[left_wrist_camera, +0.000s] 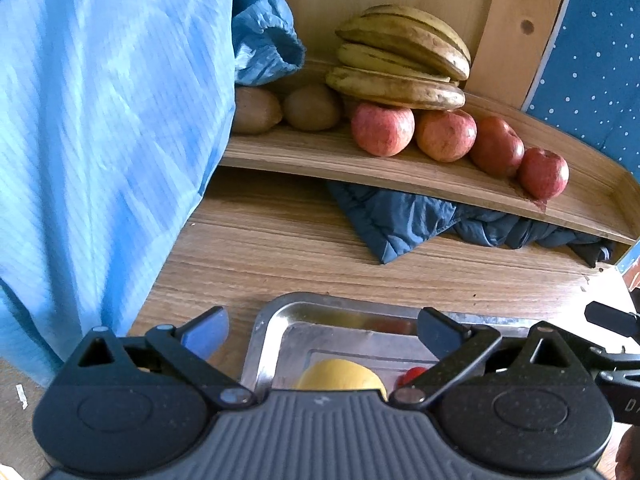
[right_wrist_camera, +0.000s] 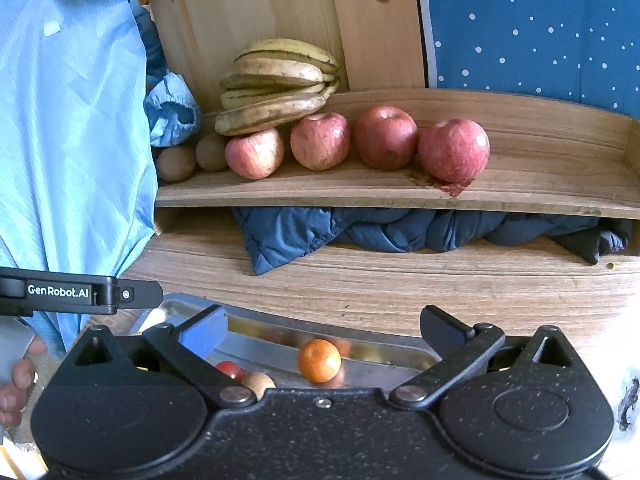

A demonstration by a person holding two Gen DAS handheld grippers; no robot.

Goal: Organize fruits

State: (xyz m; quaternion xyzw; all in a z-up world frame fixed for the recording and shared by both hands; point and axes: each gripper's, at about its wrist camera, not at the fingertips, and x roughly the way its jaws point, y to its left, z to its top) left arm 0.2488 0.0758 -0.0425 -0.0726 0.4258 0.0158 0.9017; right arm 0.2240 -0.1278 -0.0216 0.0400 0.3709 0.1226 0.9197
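i see both grippers, left (left_wrist_camera: 322, 332) and right (right_wrist_camera: 322, 330), fingers spread, nothing between them. four apples (right_wrist_camera: 320, 141) lined on shelf (right_wrist_camera: 520, 200); orange (right_wrist_camera: 319, 360) in tray (right_wrist_camera: 256, 350).

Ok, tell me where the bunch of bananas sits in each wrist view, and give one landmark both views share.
Left wrist: the bananas lie upper centre on the wooden shelf, above the leftmost apple.
Right wrist: the bananas lie upper left of centre, on the same shelf.
Shared landmark: the row of four red apples along the shelf.
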